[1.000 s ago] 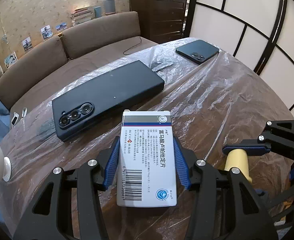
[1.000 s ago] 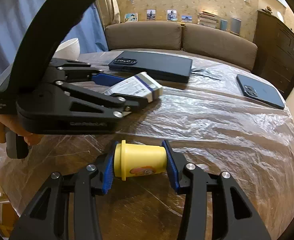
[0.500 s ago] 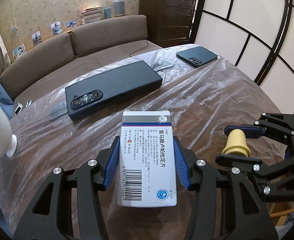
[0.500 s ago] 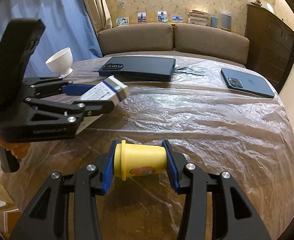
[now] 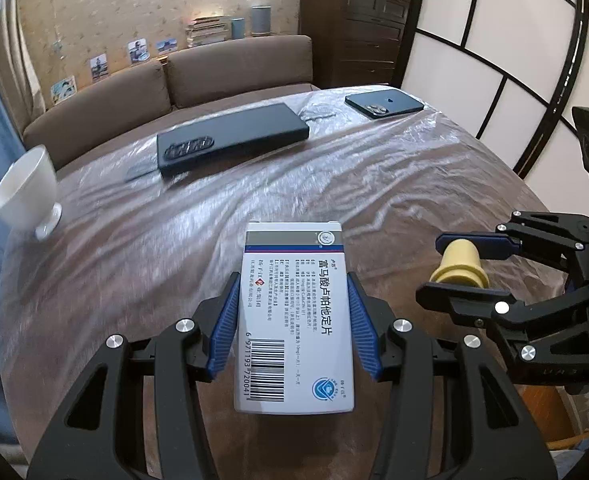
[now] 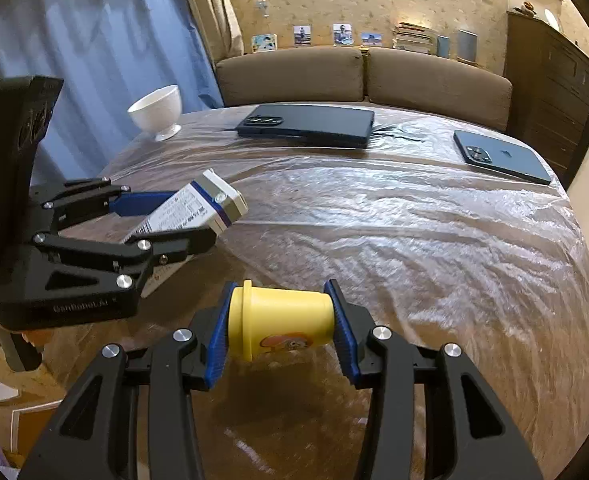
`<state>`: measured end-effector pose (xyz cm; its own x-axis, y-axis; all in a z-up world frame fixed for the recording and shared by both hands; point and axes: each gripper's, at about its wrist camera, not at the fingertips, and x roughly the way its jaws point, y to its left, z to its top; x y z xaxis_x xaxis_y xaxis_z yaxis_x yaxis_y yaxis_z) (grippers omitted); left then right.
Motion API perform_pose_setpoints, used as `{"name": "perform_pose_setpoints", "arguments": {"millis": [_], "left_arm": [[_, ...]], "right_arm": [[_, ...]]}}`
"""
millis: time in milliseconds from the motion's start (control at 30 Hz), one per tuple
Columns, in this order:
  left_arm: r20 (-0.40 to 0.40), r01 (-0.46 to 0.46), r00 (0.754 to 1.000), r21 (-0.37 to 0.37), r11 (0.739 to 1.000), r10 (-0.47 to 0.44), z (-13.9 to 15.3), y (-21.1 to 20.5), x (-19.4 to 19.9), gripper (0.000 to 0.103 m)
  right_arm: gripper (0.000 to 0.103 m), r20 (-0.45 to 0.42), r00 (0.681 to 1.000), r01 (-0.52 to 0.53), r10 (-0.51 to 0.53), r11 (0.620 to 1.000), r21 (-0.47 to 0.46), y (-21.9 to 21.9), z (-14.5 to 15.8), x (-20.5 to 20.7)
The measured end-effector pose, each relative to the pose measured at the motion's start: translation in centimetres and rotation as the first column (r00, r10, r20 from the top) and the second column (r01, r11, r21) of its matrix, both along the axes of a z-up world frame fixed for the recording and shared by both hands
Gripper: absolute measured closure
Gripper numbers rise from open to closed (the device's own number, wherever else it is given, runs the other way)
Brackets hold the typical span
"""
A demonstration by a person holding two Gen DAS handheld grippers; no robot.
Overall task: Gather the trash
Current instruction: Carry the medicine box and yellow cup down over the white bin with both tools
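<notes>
I am holding the light, crushable medicine box [image 5: 294, 316] by its long edges in the left claw [image 5: 294, 334] and the stiff, slick yellow cup [image 6: 280, 324] end-to-end in the right claw [image 6: 280, 330], both clamped above the plastic-covered surface [image 6: 434, 240].

White box [image 5: 294, 320] with blue stripe and barcode, yellow cup [image 6: 280, 324], white bowl [image 6: 156, 112], dark phones [image 6: 306, 124]

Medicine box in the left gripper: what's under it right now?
Only the plastic-wrapped table shows around the medicine box, which the left gripper holds clear above it. The patch directly beneath is covered by the box.
</notes>
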<state>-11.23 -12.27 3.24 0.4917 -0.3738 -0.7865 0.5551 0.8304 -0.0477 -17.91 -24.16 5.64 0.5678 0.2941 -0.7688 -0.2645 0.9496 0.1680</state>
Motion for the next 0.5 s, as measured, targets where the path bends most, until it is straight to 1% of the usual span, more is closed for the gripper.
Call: {"name": "perform_pose_setpoints", "arguments": {"millis": [500], "left_arm": [[-0.005,-0.098,0.995,-0.010,0.995,0.098,0.1,2.8,-6.9,0.051]], "right_arm": [[0.059,0.014,0.998,-0.055,0.055,0.998,0.022,1.0,1.3,-5.5]]}}
